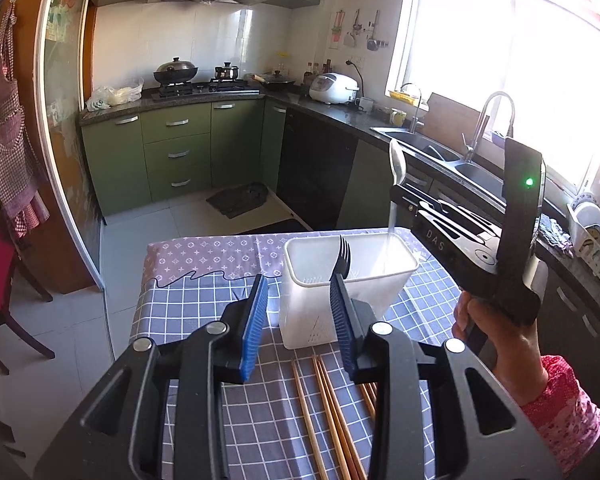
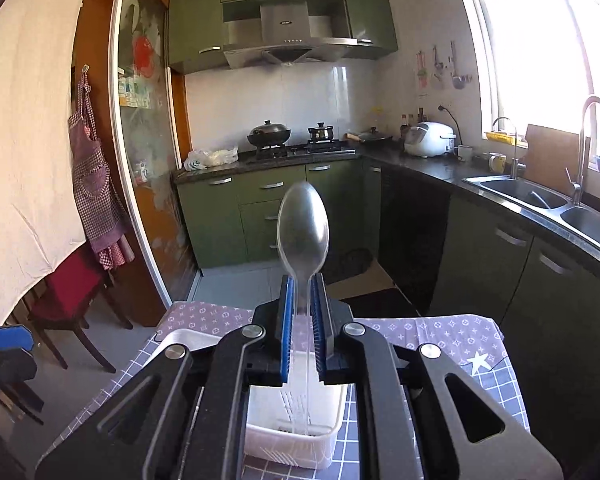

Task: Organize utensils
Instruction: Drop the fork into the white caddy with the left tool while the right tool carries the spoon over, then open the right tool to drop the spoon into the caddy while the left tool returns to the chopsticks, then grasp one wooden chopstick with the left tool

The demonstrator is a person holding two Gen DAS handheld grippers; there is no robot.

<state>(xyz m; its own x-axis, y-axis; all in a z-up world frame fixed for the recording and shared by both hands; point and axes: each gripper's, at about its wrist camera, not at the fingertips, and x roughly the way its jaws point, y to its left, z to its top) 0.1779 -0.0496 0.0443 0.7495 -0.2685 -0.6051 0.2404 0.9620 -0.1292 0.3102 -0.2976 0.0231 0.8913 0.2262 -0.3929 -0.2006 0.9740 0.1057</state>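
Your right gripper [image 2: 303, 312] has its jaws clamped on the clear spoon [image 2: 303, 226], long axis upright, bowl up and handle tip dipping into the white caddy [image 1: 396, 268] directly below; left gripper [image 1: 300, 320] hangs released, nearer the fork [image 1: 343, 250].

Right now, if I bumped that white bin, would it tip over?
Probably quite easily. The bin looks like thin, see-through plastic, so it's likely light. It stands tall and narrow on a soft tablecloth, holding only a fork and the tip of a spoon, so little weighs it down.
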